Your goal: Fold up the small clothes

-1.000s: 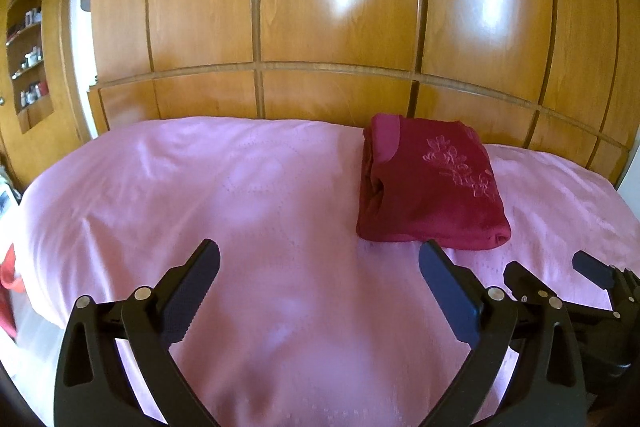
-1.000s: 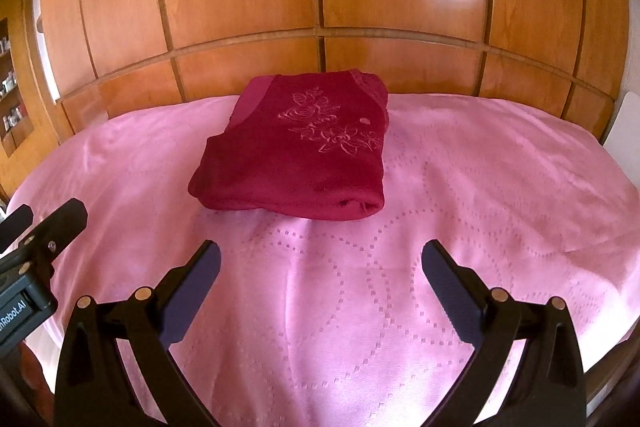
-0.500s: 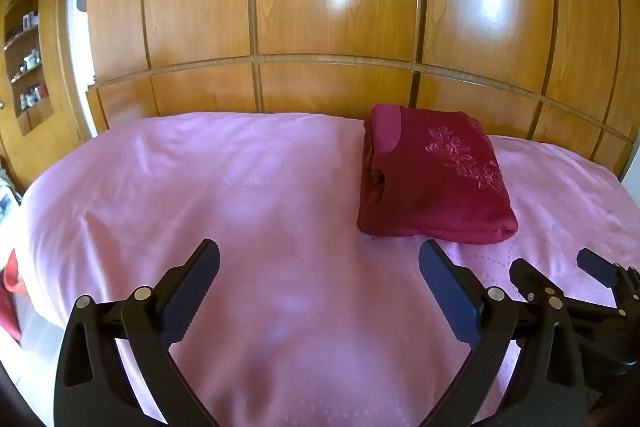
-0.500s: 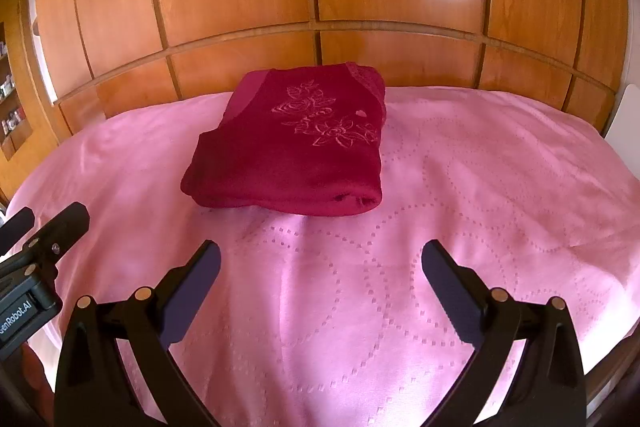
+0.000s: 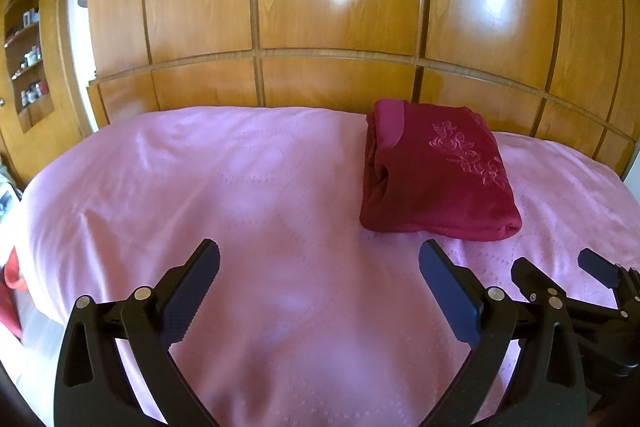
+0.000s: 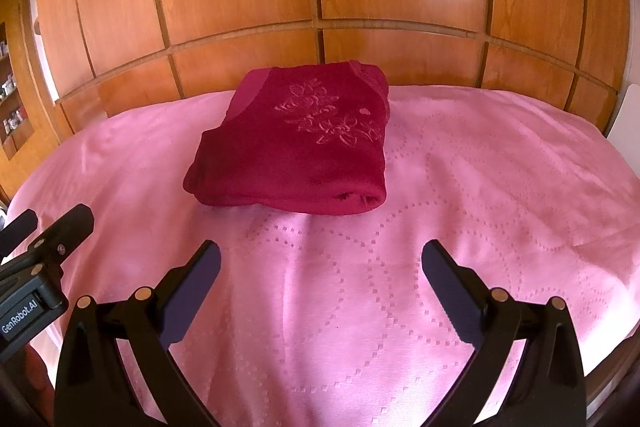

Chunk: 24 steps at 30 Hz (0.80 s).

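Lying folded near the far edge of the pink bedspread (image 5: 240,211), close to the wooden wall panels (image 5: 336,7), the dark red garment (image 5: 436,171) forms a compact rectangle with a floral embroidery facing up. The left gripper (image 5: 320,263) hangs over the near part of the bedspread with its jaws spread wide and empty — the garment sits ahead of them and off toward the right finger, well clear of both pads. The right gripper (image 6: 320,263) is likewise wide open and holds nothing; from its camera the garment lies ahead, slightly left of centre, apart from the fingertips.

A stitched pattern of dotted circles covers the bedspread. Glossy wooden panelling fills the background, and at the far left a wooden shelf niche (image 5: 26,55) holds small items too blurred to identify. Seen from the right wrist camera, the left gripper's body carries a label reading "GenRobot.AI" (image 6: 19,317).
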Motion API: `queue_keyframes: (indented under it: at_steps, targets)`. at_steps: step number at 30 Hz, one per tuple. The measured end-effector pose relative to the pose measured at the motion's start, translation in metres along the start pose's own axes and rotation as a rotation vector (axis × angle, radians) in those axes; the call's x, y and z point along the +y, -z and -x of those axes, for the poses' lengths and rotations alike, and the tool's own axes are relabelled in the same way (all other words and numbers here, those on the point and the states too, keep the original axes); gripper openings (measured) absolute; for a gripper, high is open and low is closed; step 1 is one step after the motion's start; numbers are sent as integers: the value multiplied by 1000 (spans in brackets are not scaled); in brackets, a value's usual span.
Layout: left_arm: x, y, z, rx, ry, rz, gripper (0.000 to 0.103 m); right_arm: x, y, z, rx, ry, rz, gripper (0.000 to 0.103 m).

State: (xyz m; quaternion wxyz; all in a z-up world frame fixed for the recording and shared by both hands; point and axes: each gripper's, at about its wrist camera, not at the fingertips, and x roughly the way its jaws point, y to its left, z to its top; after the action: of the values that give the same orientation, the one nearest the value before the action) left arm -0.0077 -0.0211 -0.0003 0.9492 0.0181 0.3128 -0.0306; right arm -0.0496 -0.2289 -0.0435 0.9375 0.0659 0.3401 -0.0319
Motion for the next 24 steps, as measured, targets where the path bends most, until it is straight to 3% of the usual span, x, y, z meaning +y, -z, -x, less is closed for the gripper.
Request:
queue_keyframes:
  at_steps: [24]
  targets:
    - [5,2,6,-11,0,14,99,7,0,5,-8,2,9,100]
